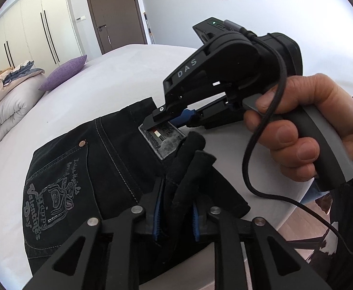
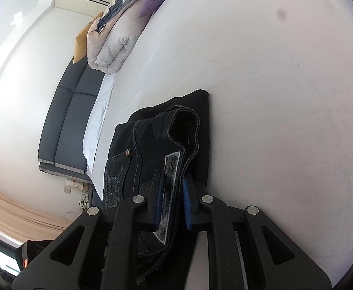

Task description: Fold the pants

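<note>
Both claws pinch the pants [image 1: 84, 169] waistband: left gripper [image 1: 175, 215], right gripper [image 2: 172, 203]. I'd keep edges aligned & lay flat w/o slack.

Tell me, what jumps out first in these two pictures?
A pair of black pants lies on a white bed, its back pocket stitched with pale lettering. Two hand-held grippers pinch its waistband: the right gripper by the grey label, the left gripper on bunched cloth. A purple pillow sits farther back.

Black jeans [image 1: 84, 169], folded in layers on the white bed [image 1: 84, 89], printed back pocket up, grey waistband label [image 2: 169, 193] showing
</note>
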